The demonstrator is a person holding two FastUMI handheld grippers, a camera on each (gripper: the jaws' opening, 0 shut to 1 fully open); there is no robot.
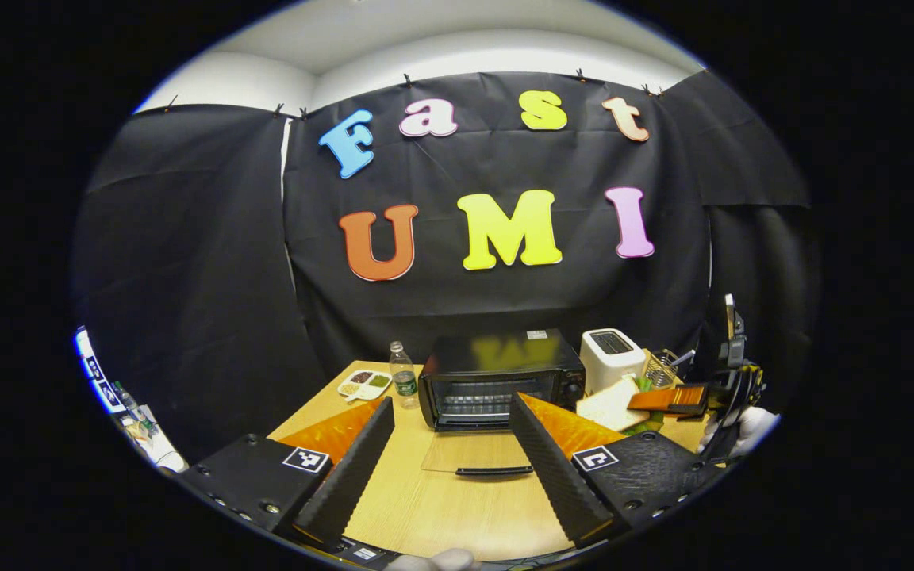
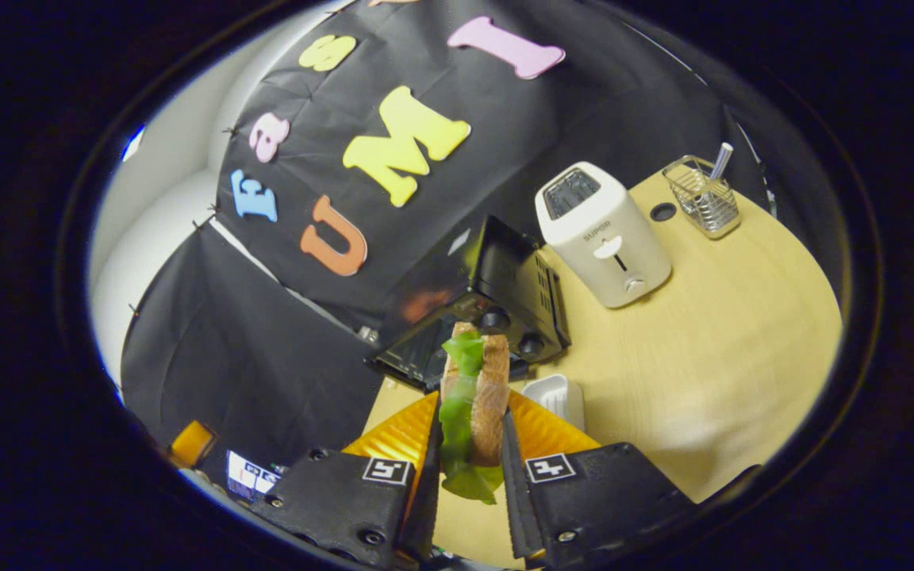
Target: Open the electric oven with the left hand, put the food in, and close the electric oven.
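While the tabletop (image 1: 457,515) carried the electric oven (image 1: 501,377) at its middle, we noted its glass door (image 1: 477,454) lying flat open toward us. Right of it stood a white toaster (image 2: 601,234), with a wire basket (image 2: 701,197) beyond. We saw the left tool (image 1: 449,452) spread wide, holding nothing. The right tool (image 2: 469,444) was clamped on the sandwich (image 2: 474,400), raised near the oven's front.

We see a staged recording booth, not a real kitchen: black cloth (image 1: 187,262) hangs clipped as walls under a plain white ceiling (image 1: 457,40), and 1 wooden table (image 2: 727,333) carries an electric oven (image 1: 501,379), toaster (image 2: 601,234) and wire rack (image 2: 701,196).
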